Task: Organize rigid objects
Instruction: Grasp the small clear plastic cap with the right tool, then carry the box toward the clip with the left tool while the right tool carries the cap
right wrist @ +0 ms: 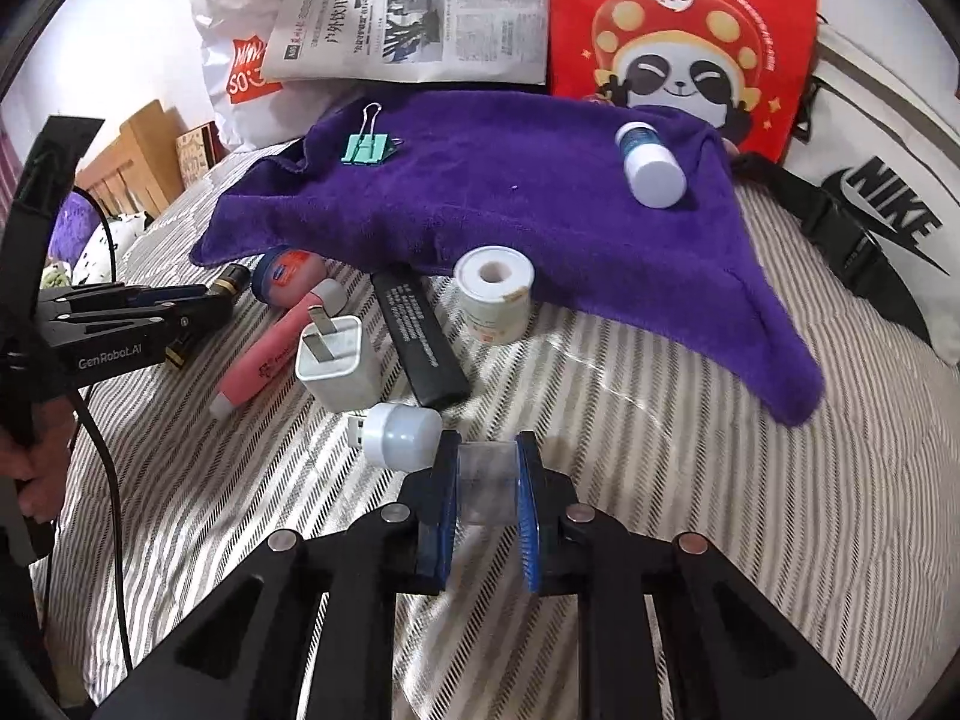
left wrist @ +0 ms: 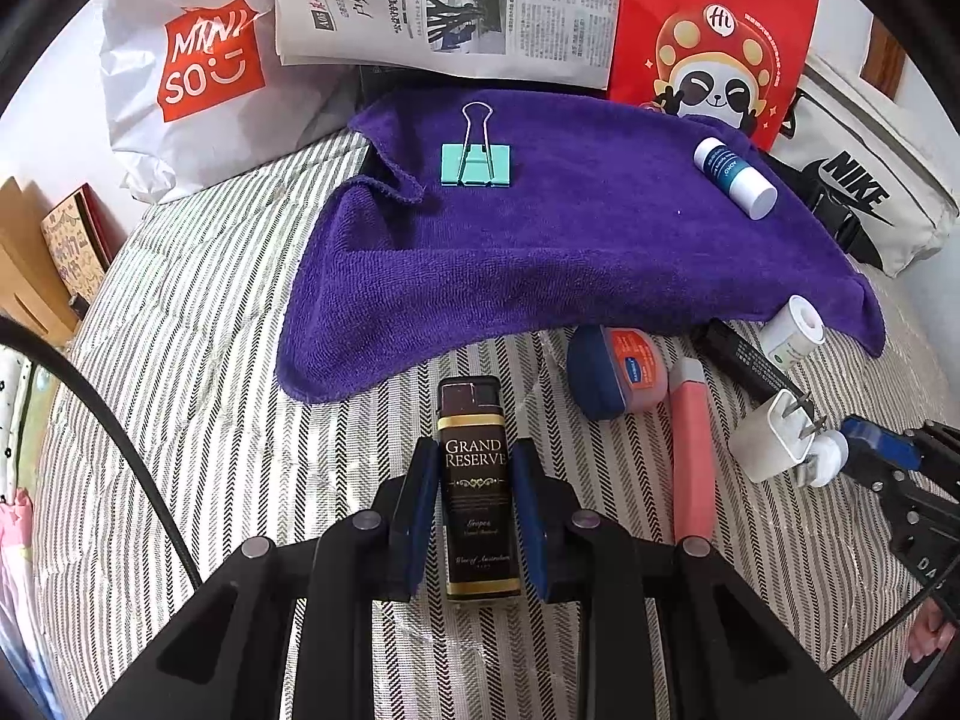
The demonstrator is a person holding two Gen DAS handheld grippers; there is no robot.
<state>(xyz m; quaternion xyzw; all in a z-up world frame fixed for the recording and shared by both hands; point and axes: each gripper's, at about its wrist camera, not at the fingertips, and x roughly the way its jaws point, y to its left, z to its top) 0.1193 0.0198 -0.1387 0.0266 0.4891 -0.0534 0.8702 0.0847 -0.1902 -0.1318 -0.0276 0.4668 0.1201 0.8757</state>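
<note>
Bright even daylight, fisheye-warped edges, dark corners

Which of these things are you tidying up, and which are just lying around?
Being tidied:
- brown lighter, held by the left gripper
- clear small block, held by the right gripper
- binder clip and white tube, on the purple towel
- charger plug, pink stick, tape roll

Just lying about:
- newspaper
- red bag
- white shopping bag
</note>
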